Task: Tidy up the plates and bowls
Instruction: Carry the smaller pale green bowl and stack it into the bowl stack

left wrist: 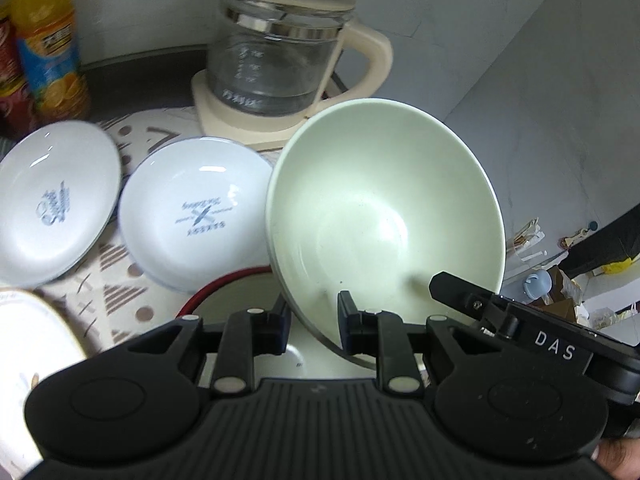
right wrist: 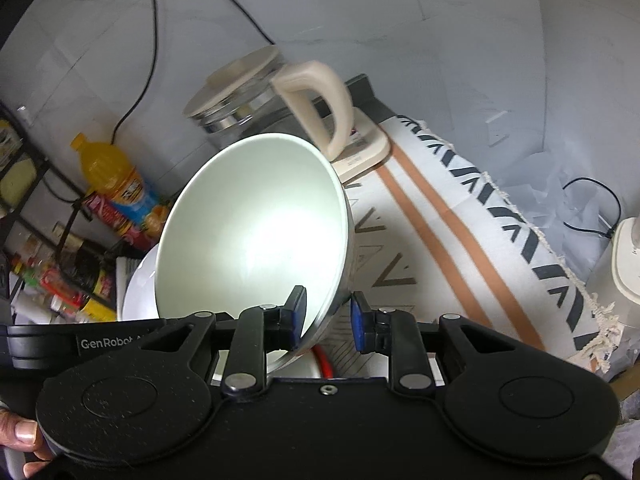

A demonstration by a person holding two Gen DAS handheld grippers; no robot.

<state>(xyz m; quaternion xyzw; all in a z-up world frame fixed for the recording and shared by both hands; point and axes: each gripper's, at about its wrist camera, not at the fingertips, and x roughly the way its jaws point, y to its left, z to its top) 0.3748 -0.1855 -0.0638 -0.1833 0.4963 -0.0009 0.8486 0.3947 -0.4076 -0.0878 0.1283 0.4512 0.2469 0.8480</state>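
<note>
A pale green bowl (left wrist: 384,216) is tilted up on its edge above the cloth. My left gripper (left wrist: 314,320) straddles its near rim with a gap at each finger, so it is open. The same bowl (right wrist: 256,232) fills the right wrist view. My right gripper (right wrist: 328,320) also straddles the rim and is open; a gap shows beside its right finger. Two white printed bowls (left wrist: 192,216) (left wrist: 52,200) lie on the patterned cloth to the left. A red-rimmed white plate (left wrist: 240,304) lies under the green bowl, and its red rim shows in the right wrist view (right wrist: 322,358).
A glass kettle with a cream handle (left wrist: 280,52) stands on its base behind the bowls, also in the right wrist view (right wrist: 276,96). An orange juice bottle (left wrist: 48,44) and packets stand far left. A white plate edge (left wrist: 32,344) lies at near left. A patterned cloth (right wrist: 460,220) covers the counter.
</note>
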